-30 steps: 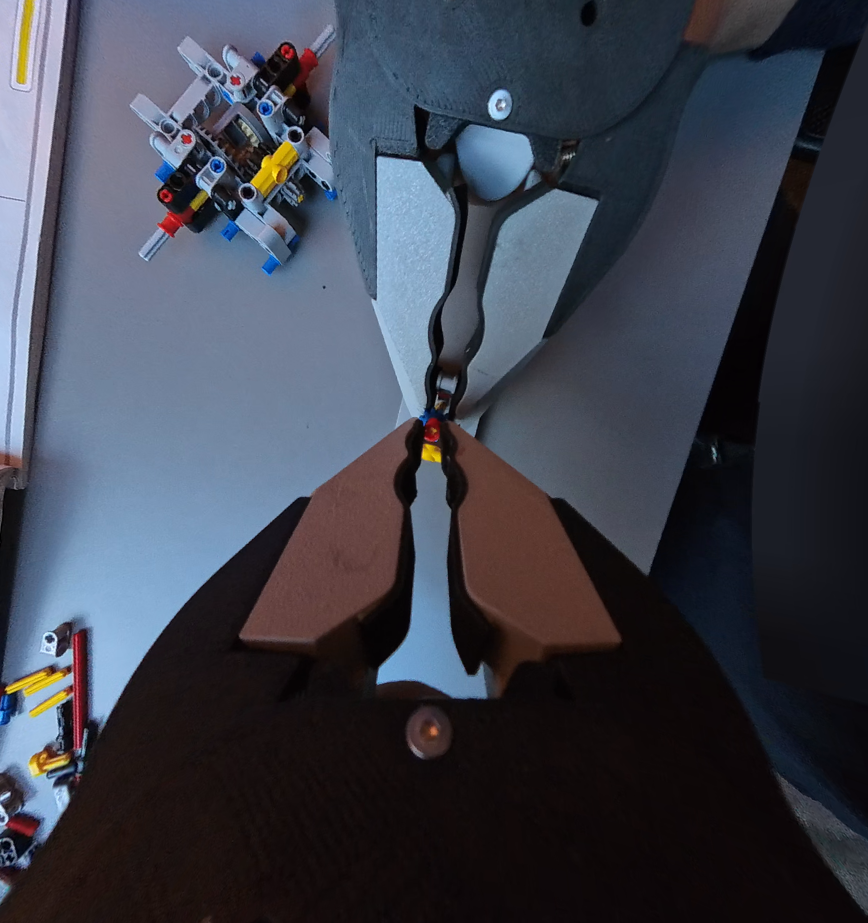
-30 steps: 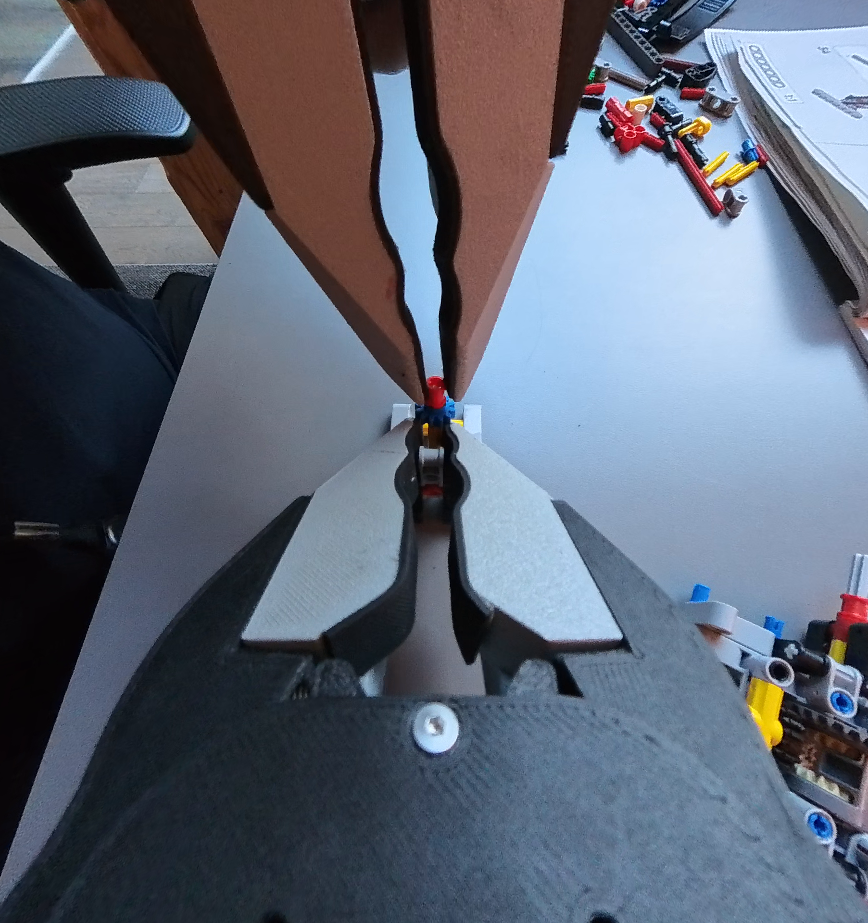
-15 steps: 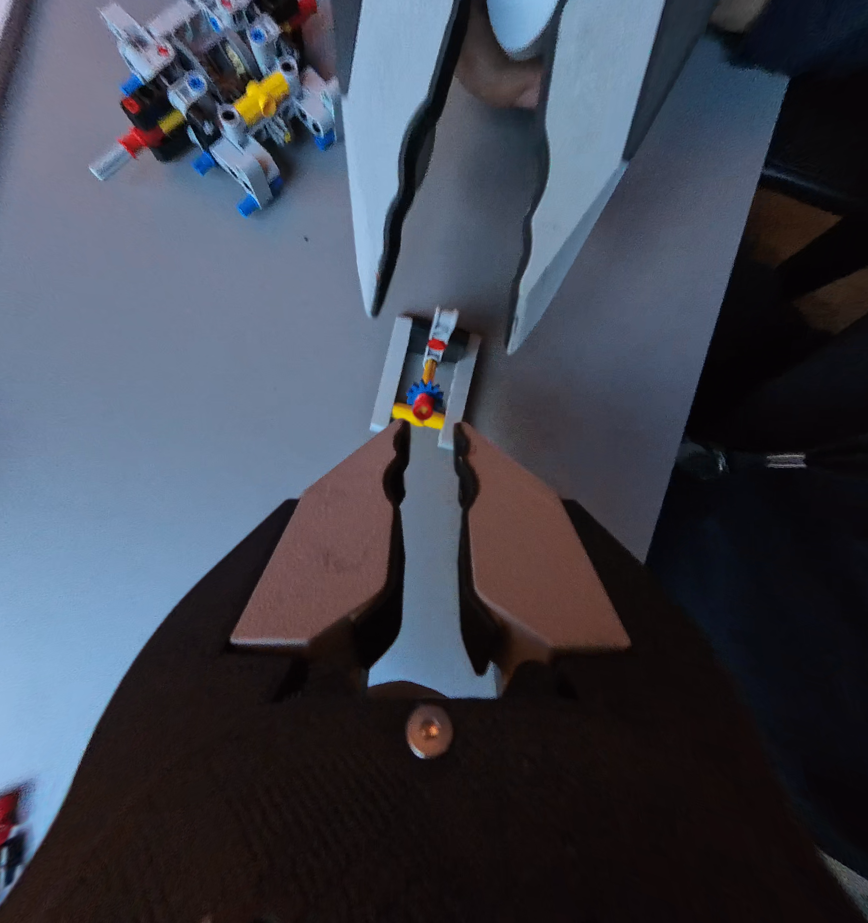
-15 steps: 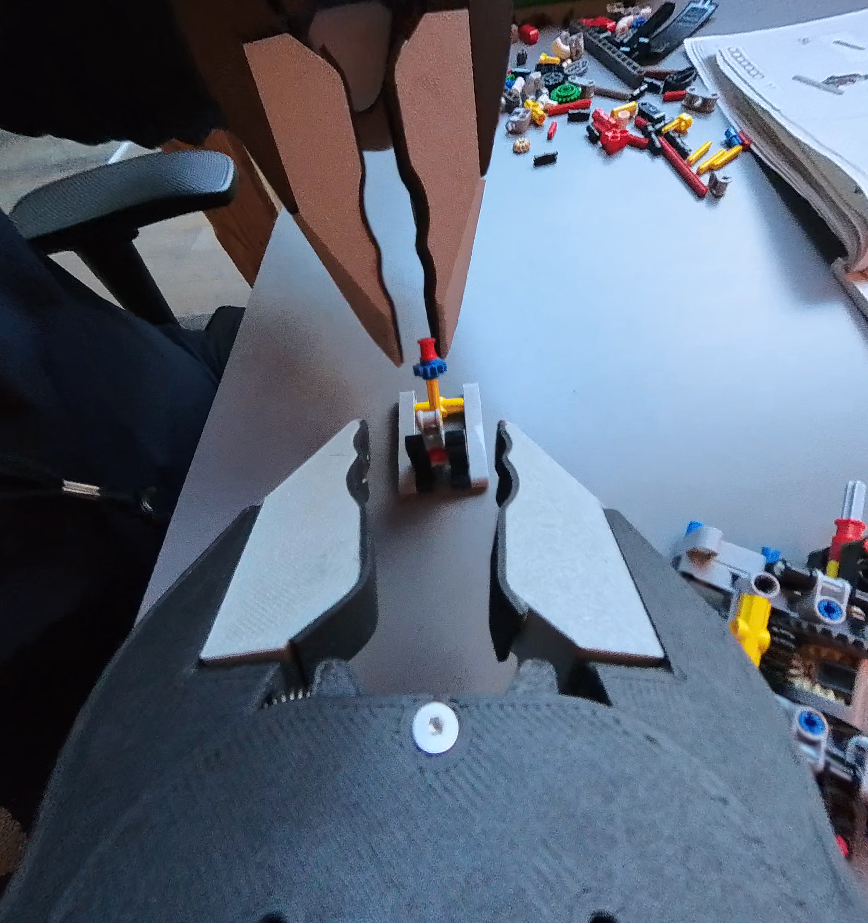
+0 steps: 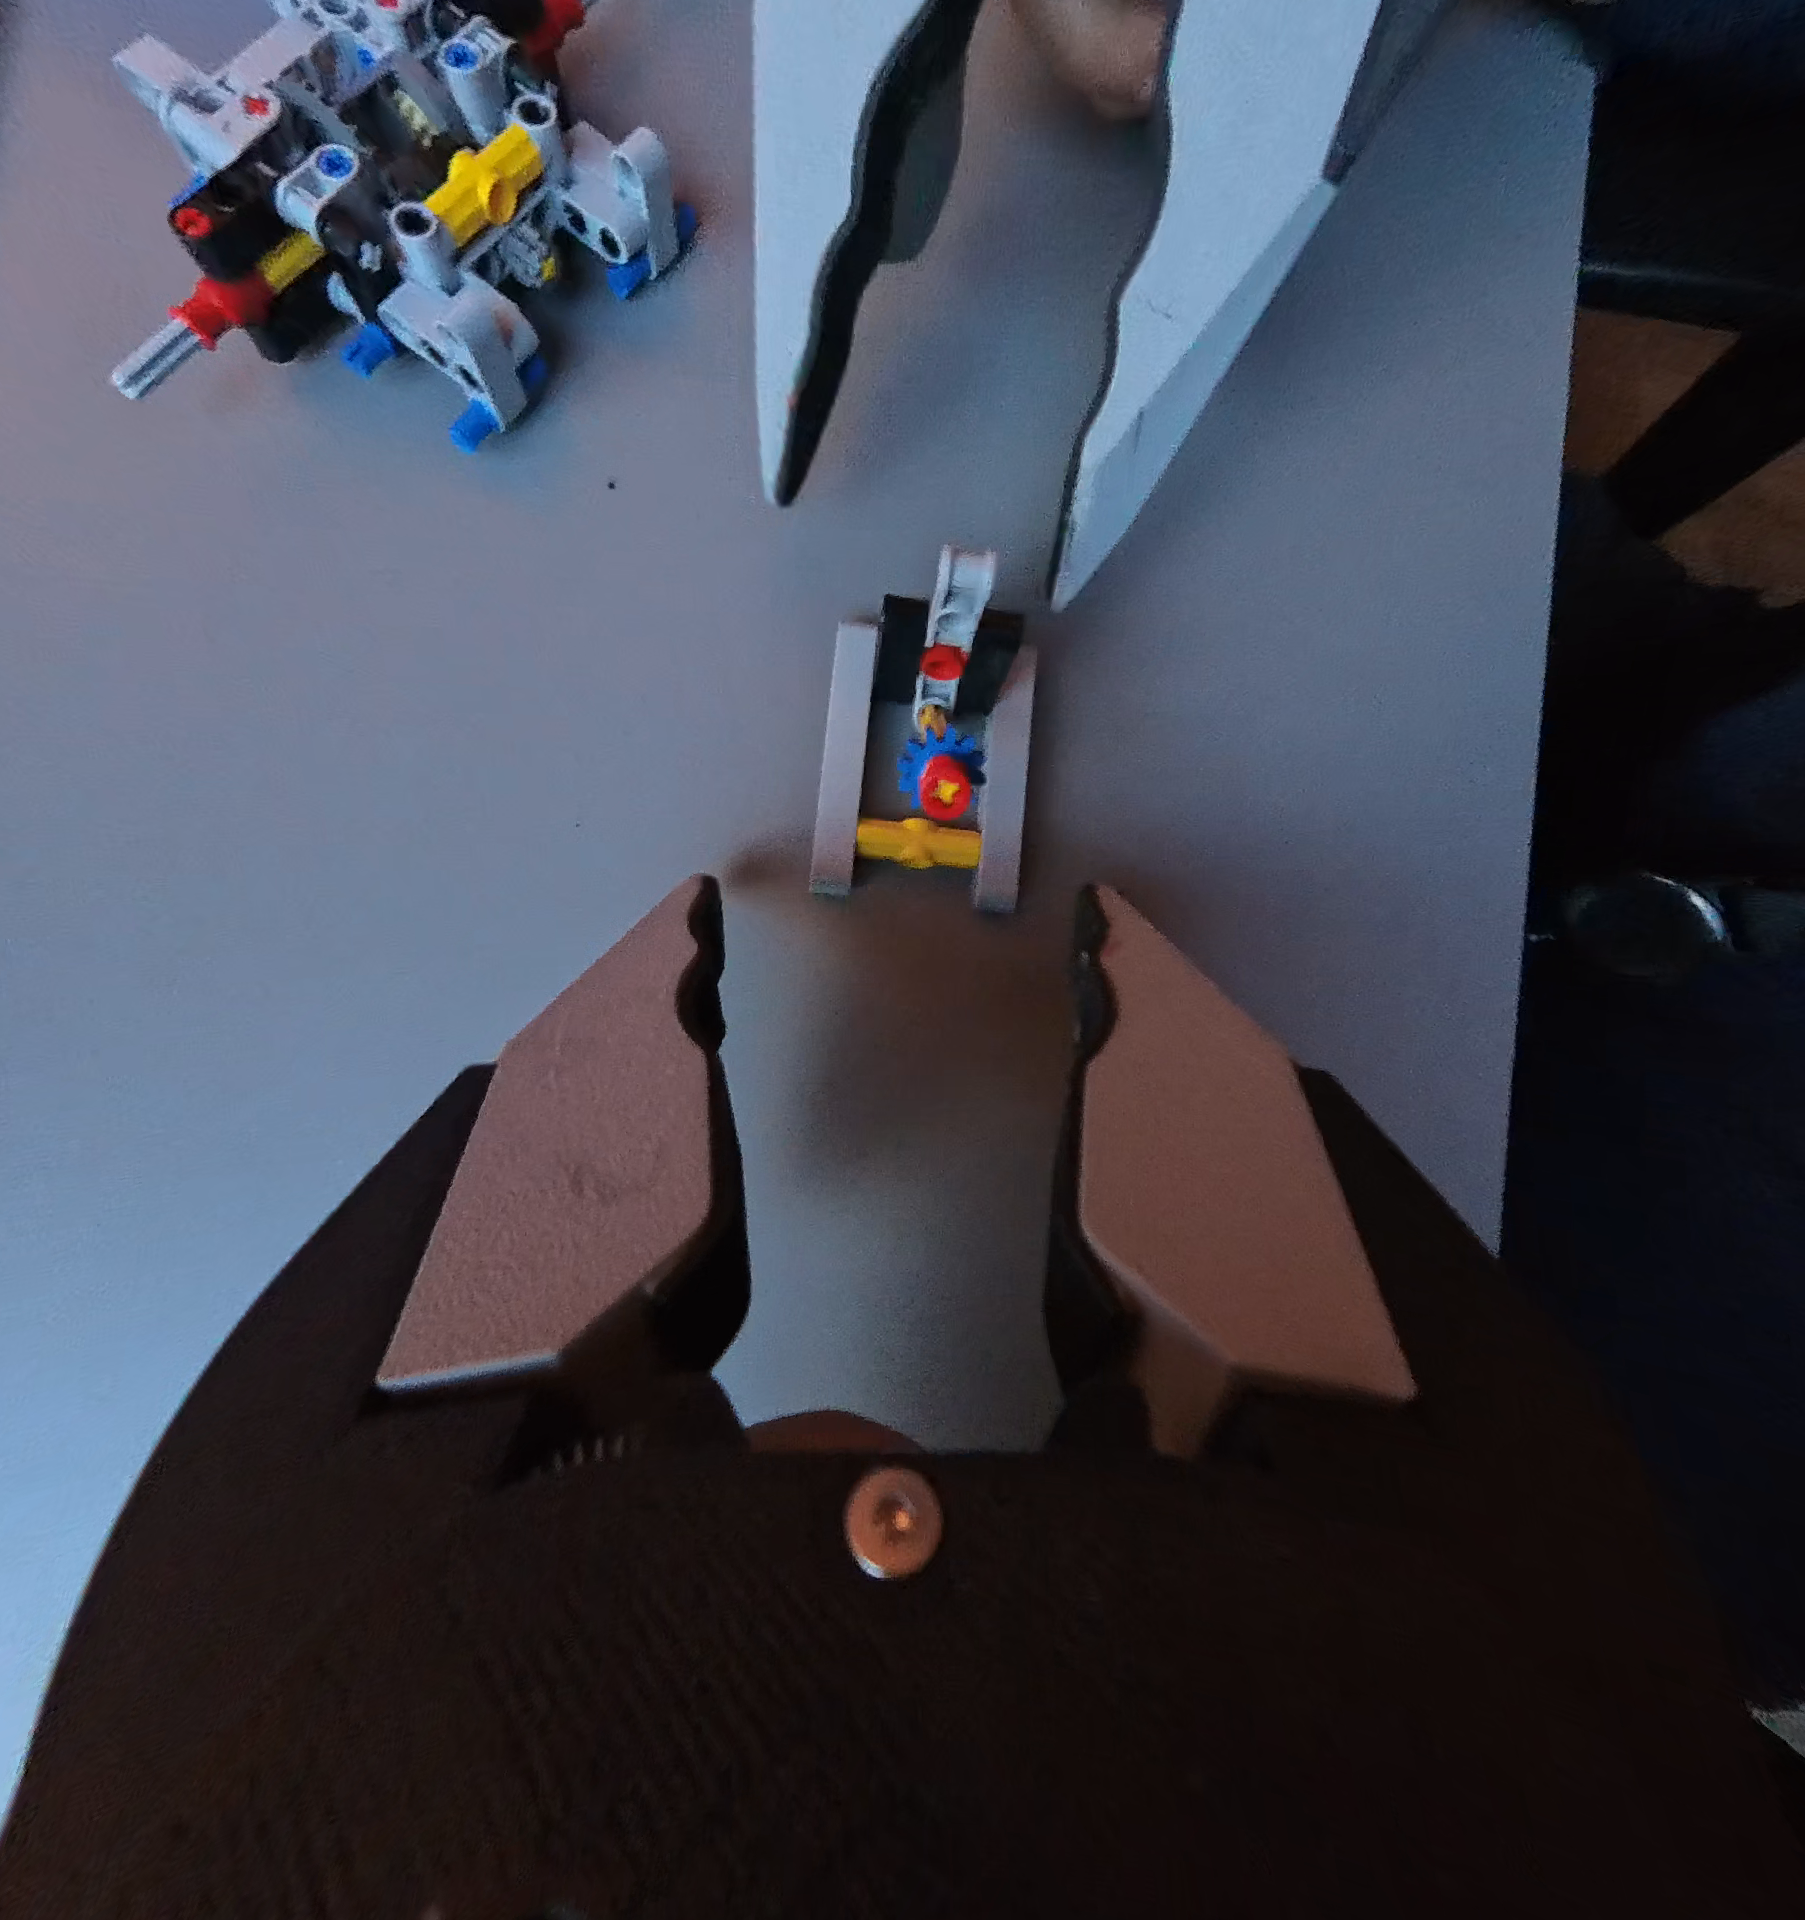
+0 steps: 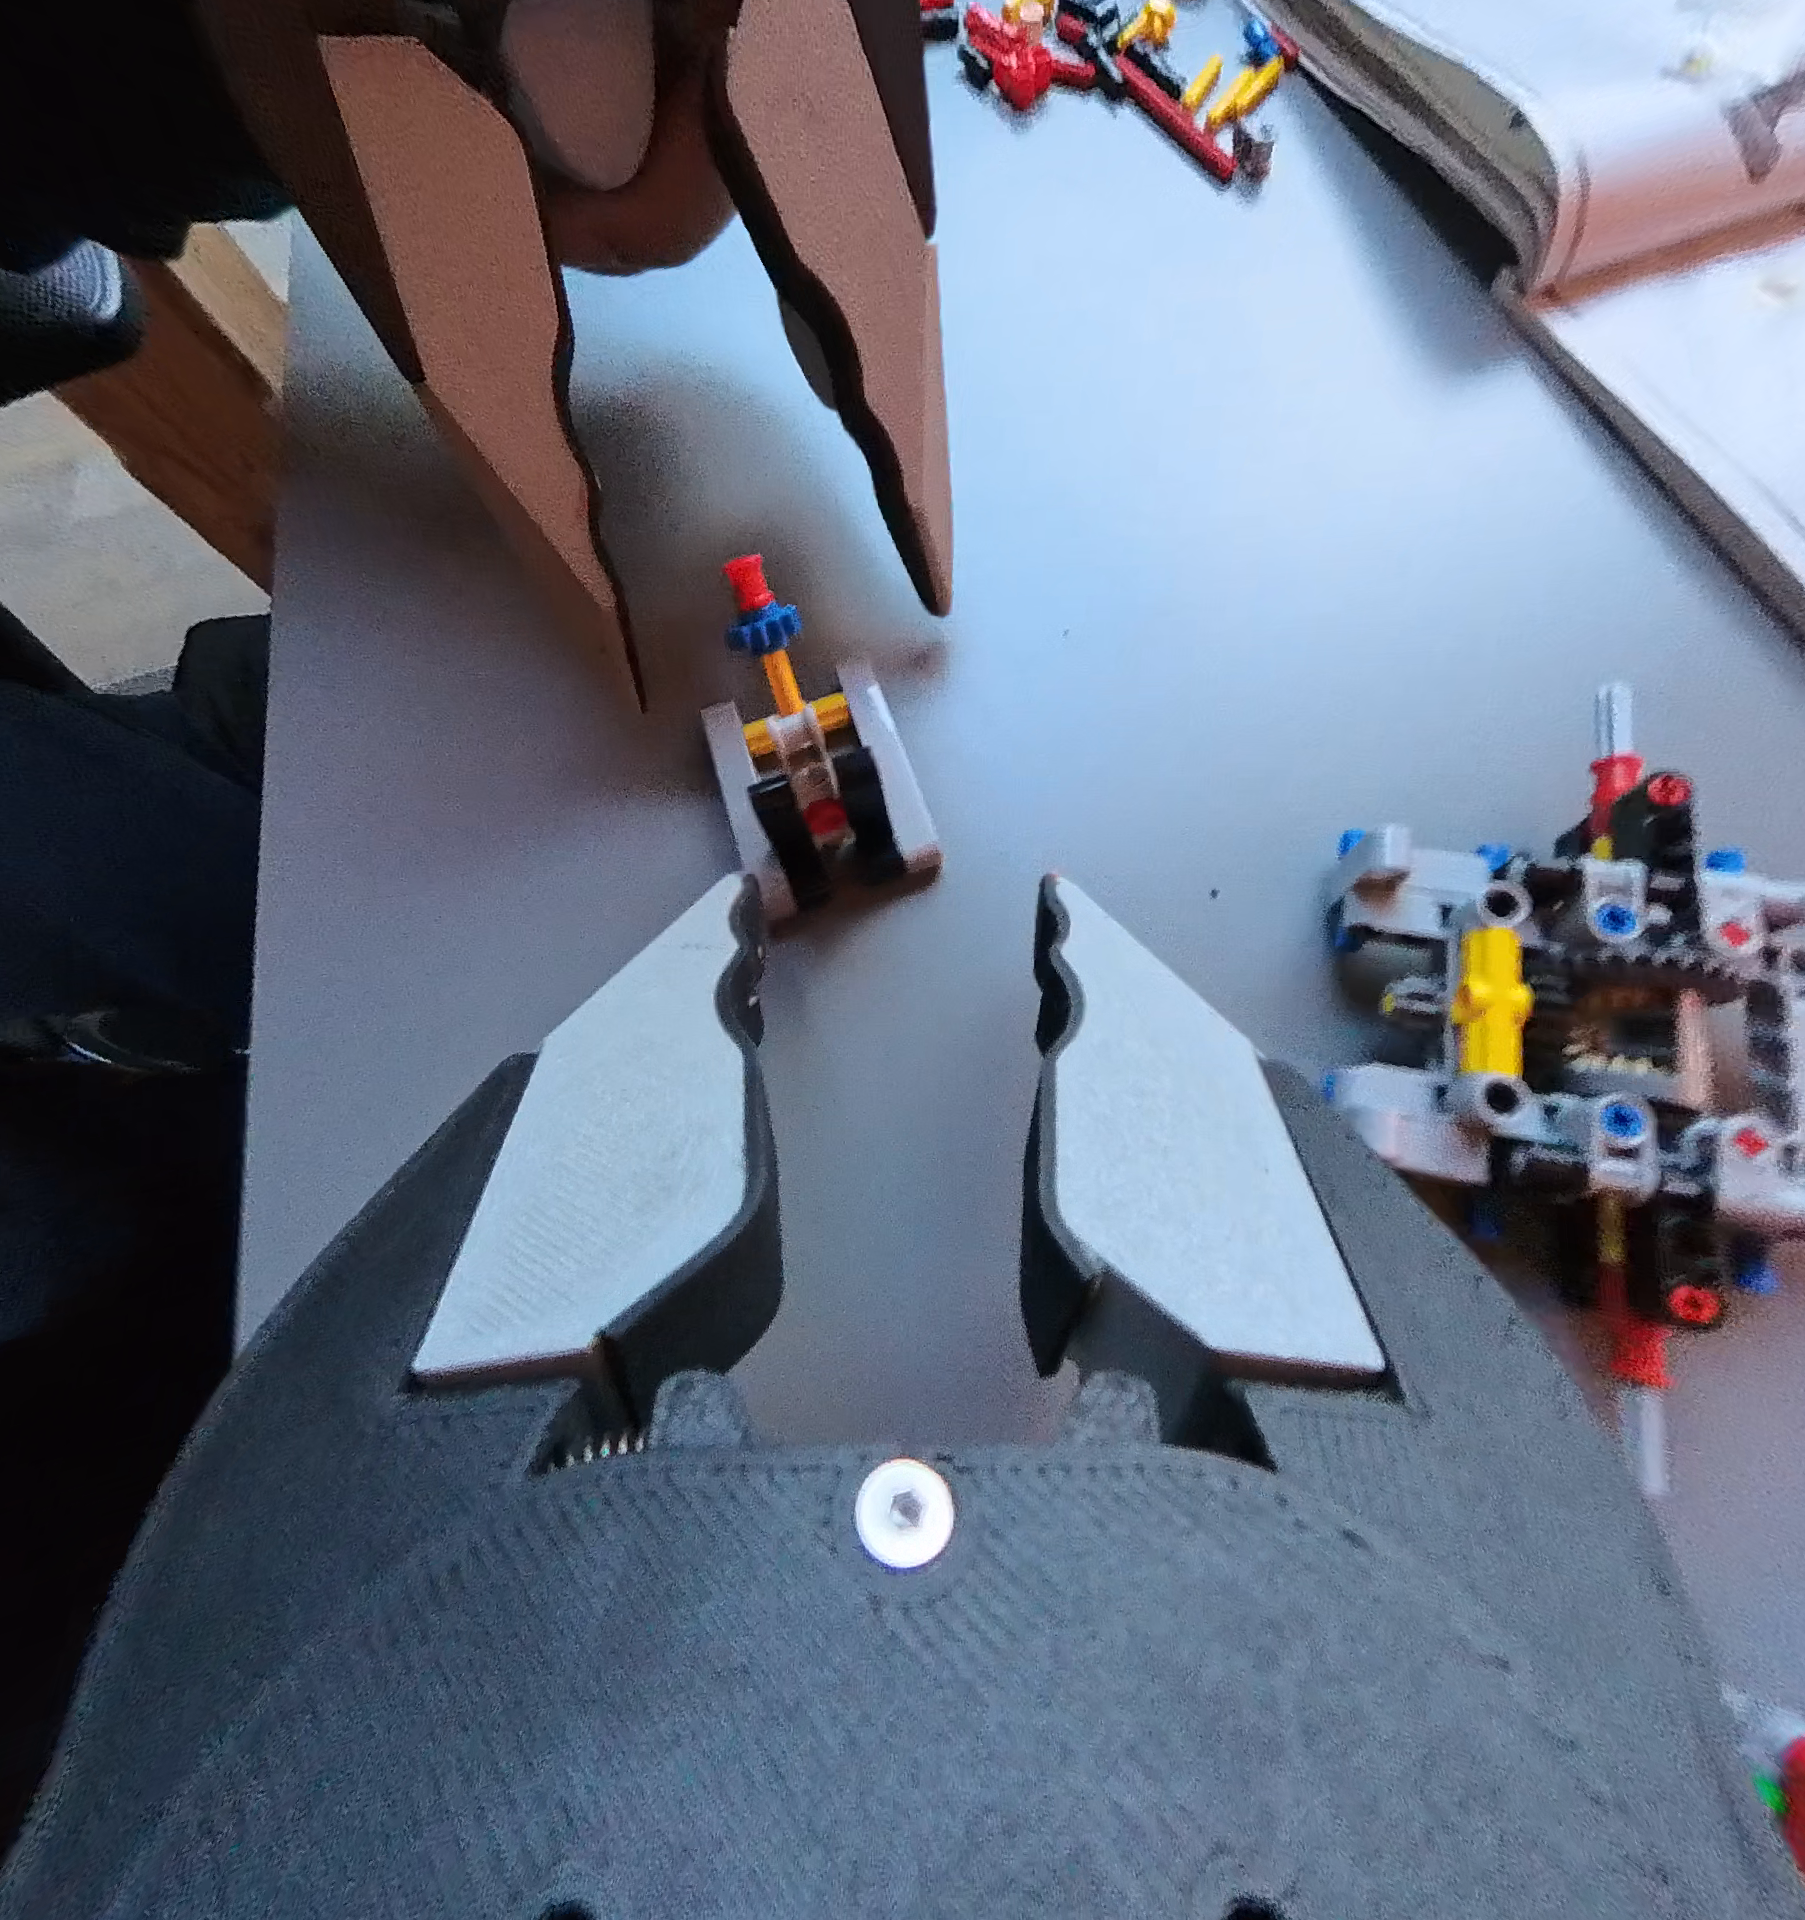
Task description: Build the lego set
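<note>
A small brick assembly lies on the grey table: two grey beams, black parts, a yellow cross axle, a blue gear and a red bush. It also shows in the right wrist view. My left gripper, with brown fingers, is open and empty just short of the assembly's yellow end. My right gripper, with grey fingers, is open and empty just short of its black end. Each gripper faces the other across the assembly; the right one shows in the left wrist view and the left one in the right wrist view.
A larger brick build sits on the table, also in the right wrist view. Loose small parts and an open booklet lie farther off. The table edge runs close beside the assembly, with a dark chair beyond. The gap from one gripper's tips to the other's is roughly 6 centimetres.
Both grippers were shut on the small assembly from opposite ends a second ago. Both opened and drew back, leaving it lying on the table.
</note>
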Demonstrator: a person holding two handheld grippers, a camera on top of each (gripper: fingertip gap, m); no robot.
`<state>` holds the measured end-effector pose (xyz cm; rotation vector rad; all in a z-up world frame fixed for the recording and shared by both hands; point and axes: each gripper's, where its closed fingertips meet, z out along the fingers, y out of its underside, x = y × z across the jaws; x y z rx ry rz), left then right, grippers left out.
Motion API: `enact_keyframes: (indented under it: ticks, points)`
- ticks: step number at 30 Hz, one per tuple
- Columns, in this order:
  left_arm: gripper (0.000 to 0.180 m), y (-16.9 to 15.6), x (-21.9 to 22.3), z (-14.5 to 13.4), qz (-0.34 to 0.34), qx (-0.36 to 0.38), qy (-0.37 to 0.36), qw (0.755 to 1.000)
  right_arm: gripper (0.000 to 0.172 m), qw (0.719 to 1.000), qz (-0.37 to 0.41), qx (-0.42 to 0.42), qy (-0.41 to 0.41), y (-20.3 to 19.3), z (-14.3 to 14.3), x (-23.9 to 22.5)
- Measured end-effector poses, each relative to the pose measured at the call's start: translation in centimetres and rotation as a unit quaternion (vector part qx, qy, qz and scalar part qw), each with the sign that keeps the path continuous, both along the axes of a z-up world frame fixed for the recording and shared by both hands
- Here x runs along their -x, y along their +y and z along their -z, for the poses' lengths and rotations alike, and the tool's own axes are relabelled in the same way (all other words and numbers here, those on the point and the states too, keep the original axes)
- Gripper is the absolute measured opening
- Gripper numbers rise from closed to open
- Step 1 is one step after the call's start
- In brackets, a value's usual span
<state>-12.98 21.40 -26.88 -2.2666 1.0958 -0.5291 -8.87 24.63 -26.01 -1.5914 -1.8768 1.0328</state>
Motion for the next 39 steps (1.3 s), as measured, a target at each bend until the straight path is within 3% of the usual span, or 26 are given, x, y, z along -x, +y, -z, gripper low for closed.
enact_keyframes:
  ticks: [10, 12, 14, 17, 19, 23, 29, 39]
  points:
    - [0.059, 0.5, -0.8, 0.6, -0.008, -0.043, 0.016, 0.999, 0.052, 0.999, 0.043, 0.004, -0.018, -1.6, 0.7, -0.3]
    - [0.057, 0.5, -0.9, 0.6, -0.007, -0.048, 0.007, 0.999, 0.056, 0.999, 0.021, -0.025, -0.026, -1.3, 1.1, -0.1]
    - [0.04, 0.4, -0.8, 0.5, -0.002, -0.044, -0.003, 0.999, 0.061, 0.997, -0.003, -0.076, -0.028, -0.2, 1.5, 0.2]
    - [0.04, 0.3, -0.8, 0.4, -0.005, -0.036, -0.026, 0.999, 0.068, 0.996, -0.059, -0.061, -0.018, -0.8, 1.2, 1.1]
    - [0.039, 0.3, -0.8, 0.4, -0.002, -0.035, -0.029, 0.999, 0.065, 0.994, -0.087, -0.058, -0.023, -1.3, 1.4, 1.7]
    - [0.039, 0.4, -0.2, 0.4, -0.006, -0.03, -0.013, 0.999, 0.04, 0.989, -0.129, -0.072, -0.015, -1.9, 1.4, 2.6]
    - [0.039, 0.1, 0.2, 0.0, -0.004, -0.026, -0.015, 1.0, 0.039, 0.988, -0.132, -0.075, -0.006, -2.2, 1.2, 3.0]
    - [0.039, -0.3, 0.1, -4.2, -0.015, -0.061, -0.048, 0.997, 0.038, 0.988, -0.127, -0.023, 0.08, -2.8, -2.9, 3.3]
